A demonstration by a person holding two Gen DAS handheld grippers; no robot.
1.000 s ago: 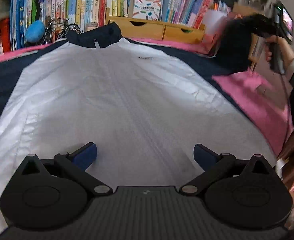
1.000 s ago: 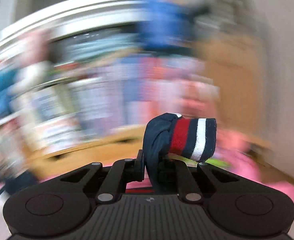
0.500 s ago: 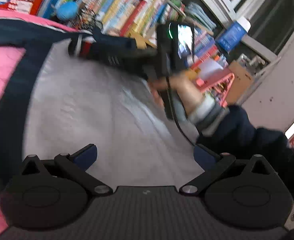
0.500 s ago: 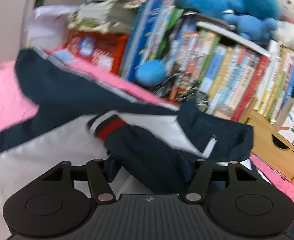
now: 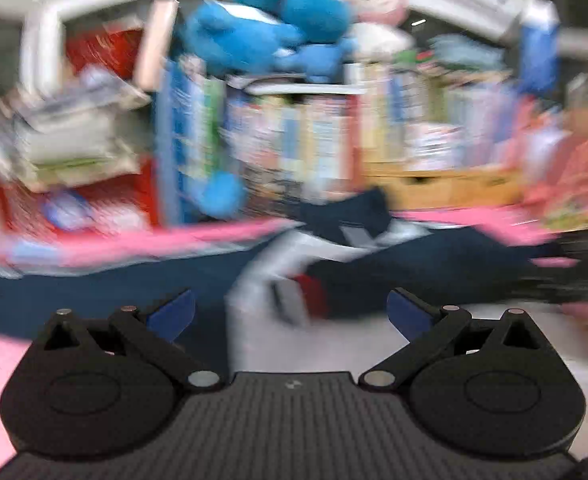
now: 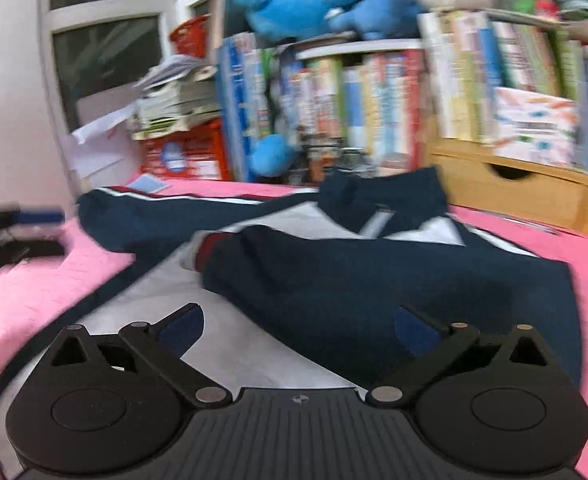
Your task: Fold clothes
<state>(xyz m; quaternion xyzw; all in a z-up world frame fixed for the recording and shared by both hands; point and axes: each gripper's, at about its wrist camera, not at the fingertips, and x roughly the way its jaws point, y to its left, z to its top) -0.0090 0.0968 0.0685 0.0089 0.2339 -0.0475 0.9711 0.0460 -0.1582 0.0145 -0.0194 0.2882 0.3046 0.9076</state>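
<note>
**One sleeve folded in, the rest of the jacket still spread out**

The jacket [image 6: 277, 320] lies face down on the pink bed cover [image 6: 566, 240], collar toward the bookshelf [image 6: 374, 100]. Its right-hand sleeve [image 6: 374, 280] now rests across the pale back panel, the striped cuff [image 6: 205, 252] near the middle of the garment. The right claw [image 6: 298, 326] has just been opening and stands wide, with nothing between its pads; the sleeve lies free beyond it. The left claw [image 5: 289, 312] is also wide and empty, though its view is badly blurred.

The other sleeve [image 6: 153, 216] is still stretched out flat toward the left edge of the bed, not folded. By my reading, the job is at an early stage: one sleeve is in, the second has to be brought across to match, and the body then needs folding up from the hem. The folded sleeve looks slightly bunched and may want smoothing first.
</note>
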